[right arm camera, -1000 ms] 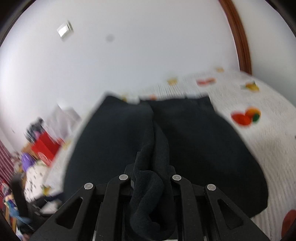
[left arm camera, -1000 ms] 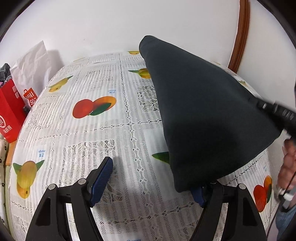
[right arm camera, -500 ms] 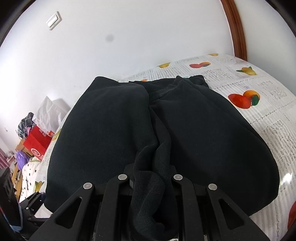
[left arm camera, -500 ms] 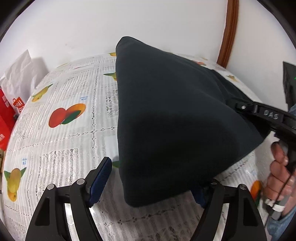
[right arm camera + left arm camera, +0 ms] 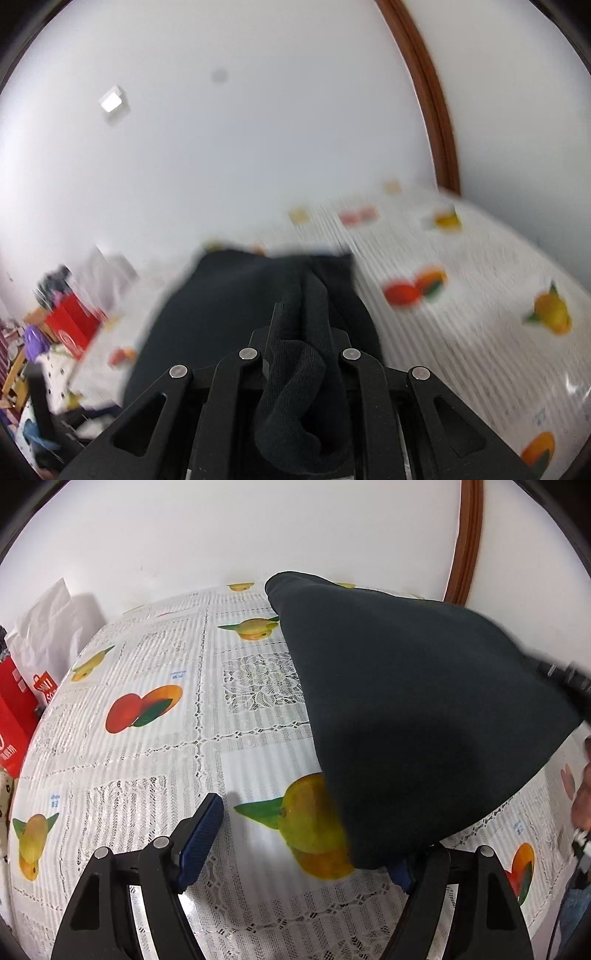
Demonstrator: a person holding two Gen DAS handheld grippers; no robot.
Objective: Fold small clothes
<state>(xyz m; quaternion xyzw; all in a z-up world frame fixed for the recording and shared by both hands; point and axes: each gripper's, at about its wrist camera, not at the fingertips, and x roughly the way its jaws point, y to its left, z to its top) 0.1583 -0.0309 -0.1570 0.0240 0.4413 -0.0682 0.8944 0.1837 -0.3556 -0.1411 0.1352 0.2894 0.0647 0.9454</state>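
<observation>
A black garment (image 5: 406, 709) hangs tilted over the fruit-print tablecloth (image 5: 166, 760), its far corner resting near the table's back edge. My right gripper (image 5: 299, 343) is shut on a bunched fold of the garment (image 5: 240, 314); in the left wrist view it shows as a black bar (image 5: 557, 674) at the right edge, lifting the cloth. My left gripper (image 5: 303, 853) stands open just above the table. Its left blue pad (image 5: 201, 838) is bare, and the garment's lower corner hangs in front of its right pad.
A red shopping bag (image 5: 14, 716) and a white bag (image 5: 48, 627) stand off the table's left side. A white wall and a brown door frame (image 5: 467, 542) lie behind. A person's hand (image 5: 581, 805) is at the right edge. Clutter sits on the floor (image 5: 33, 339).
The lifted garment swung left over the table half a second ago and has now been drawn back to the right. The right wrist view has gone blurred from motion. The left gripper stays open.
</observation>
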